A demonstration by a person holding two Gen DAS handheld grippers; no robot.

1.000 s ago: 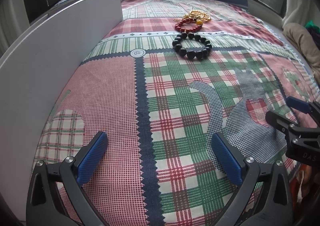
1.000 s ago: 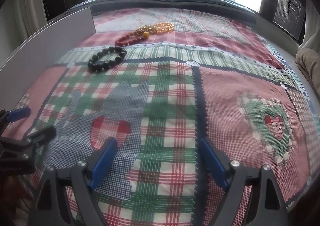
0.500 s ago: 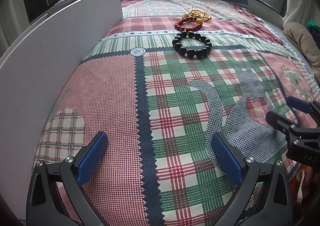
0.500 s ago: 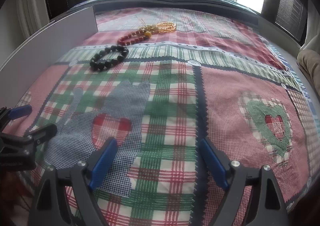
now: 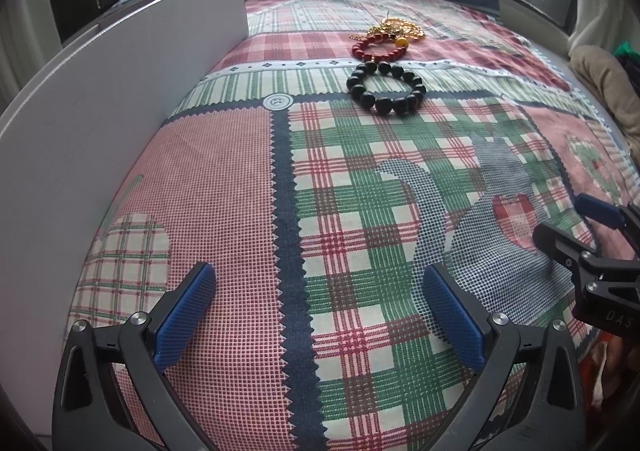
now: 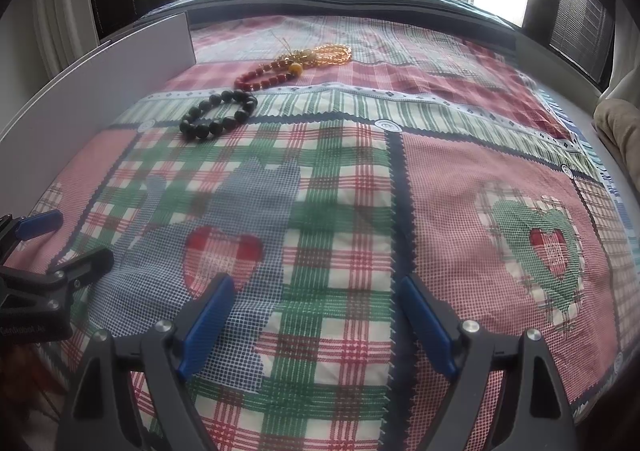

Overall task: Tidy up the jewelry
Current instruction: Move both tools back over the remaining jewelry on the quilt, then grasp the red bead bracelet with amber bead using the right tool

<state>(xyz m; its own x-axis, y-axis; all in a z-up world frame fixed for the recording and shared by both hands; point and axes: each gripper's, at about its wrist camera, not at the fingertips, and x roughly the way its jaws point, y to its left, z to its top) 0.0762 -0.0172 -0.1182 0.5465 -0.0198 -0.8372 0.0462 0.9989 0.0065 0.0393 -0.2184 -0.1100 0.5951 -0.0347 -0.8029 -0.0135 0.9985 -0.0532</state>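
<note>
Three pieces of jewelry lie far ahead on a plaid cloth: a black bead bracelet (image 5: 386, 87) (image 6: 218, 114), a red bead bracelet (image 5: 378, 47) (image 6: 264, 77) behind it, and a golden-amber bead strand (image 5: 400, 28) (image 6: 326, 53) furthest back. My left gripper (image 5: 318, 283) stands open over the near cloth, nothing between its blue pads. My right gripper (image 6: 314, 295) is also open and holds nothing. Each gripper shows at the edge of the other's view: the right gripper (image 5: 576, 223) in the left wrist view, the left gripper (image 6: 76, 241) in the right wrist view.
A tall white panel (image 5: 100, 123) (image 6: 100, 91) runs along the left side of the cloth. A beige bundle of fabric (image 5: 604, 87) lies at the far right. A window with high-rise buildings sits beyond the far edge.
</note>
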